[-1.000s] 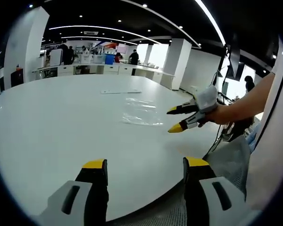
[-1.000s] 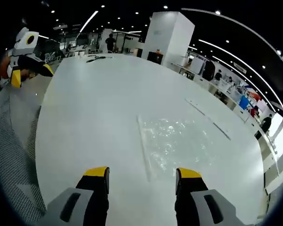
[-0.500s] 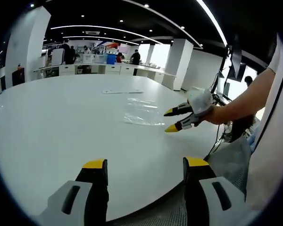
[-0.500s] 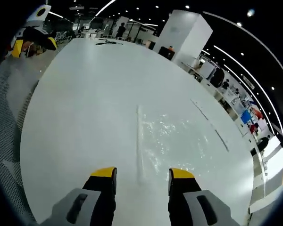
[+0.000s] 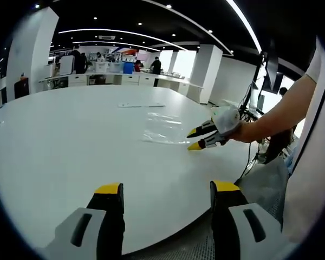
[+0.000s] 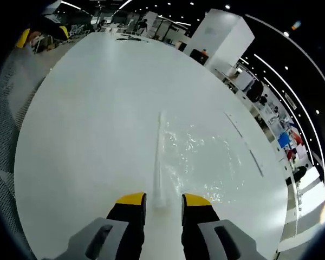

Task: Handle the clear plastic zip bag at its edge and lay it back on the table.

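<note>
The clear plastic zip bag (image 6: 200,162) is lying flat on the white bench (image 6: 86,119), and everything here is placed relative to it; its zip edge (image 6: 160,157) is running as a long straight strip, directly away from the right gripper (image 6: 163,201); the near end of this strip is sitting just in the gap between the jaws, which are standing narrowly apart and are gripping nothing. In the left gripper view the right gripper (image 5: 194,138) is reaching the near corner of the bag (image 5: 163,128); the left gripper (image 5: 166,188) is waiting well apart from the bag, its jaws wide open and empty. I am judging that the right hand is the nearer one, and closing on the edge is the next step.
</note>
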Tool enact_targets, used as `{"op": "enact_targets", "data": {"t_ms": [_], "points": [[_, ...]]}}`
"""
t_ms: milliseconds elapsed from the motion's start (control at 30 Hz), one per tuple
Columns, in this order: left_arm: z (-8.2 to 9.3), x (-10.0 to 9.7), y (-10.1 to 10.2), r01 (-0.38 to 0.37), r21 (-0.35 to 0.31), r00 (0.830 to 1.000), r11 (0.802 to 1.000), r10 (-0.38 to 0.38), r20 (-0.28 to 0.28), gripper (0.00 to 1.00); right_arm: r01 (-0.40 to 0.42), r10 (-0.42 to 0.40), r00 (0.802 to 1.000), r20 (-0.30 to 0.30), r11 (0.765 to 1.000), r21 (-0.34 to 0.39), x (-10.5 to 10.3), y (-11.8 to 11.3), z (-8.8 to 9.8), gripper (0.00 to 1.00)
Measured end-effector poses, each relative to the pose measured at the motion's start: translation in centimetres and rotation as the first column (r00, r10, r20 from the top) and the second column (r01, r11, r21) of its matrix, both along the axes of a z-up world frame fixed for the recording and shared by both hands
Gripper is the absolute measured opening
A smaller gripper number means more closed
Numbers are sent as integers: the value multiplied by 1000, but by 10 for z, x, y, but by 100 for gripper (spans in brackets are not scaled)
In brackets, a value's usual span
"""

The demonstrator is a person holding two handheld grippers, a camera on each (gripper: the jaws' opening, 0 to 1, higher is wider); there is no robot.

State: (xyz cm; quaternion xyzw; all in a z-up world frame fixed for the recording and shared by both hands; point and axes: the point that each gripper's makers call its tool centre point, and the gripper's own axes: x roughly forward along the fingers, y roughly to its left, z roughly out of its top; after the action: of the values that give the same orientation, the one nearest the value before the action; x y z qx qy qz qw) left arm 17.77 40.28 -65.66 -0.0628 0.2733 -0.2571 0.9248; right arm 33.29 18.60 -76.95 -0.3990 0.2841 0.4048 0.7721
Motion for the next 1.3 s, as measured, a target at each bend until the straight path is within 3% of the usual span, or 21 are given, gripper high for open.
{"op": "enact_targets", "data": {"t_ms": [200, 233, 600, 933, 1300], "points": [[-1, 0, 1, -1, 2, 1000, 1000, 1, -1, 63, 14, -14, 1000, -17, 1000, 1, 4, -3, -2, 15], [0, 0, 0, 0, 2, 1000, 1000, 0, -1, 63, 34, -33, 998, -45, 999, 16, 3, -3, -4, 14], [0, 0, 0, 5, 11, 1000, 1000, -5, 4, 63, 48, -44, 993, -112, 998, 30, 6, -2, -6, 9], [-2, 0, 1, 8, 17, 1000, 1000, -8, 6, 62, 43, -39, 990, -133, 999, 25, 3, -2, -8, 1], [-3, 0, 1, 12, 20, 1000, 1000, -12, 2, 62, 17, -15, 989, -145, 1000, 9, 4, -8, -7, 0]]}}
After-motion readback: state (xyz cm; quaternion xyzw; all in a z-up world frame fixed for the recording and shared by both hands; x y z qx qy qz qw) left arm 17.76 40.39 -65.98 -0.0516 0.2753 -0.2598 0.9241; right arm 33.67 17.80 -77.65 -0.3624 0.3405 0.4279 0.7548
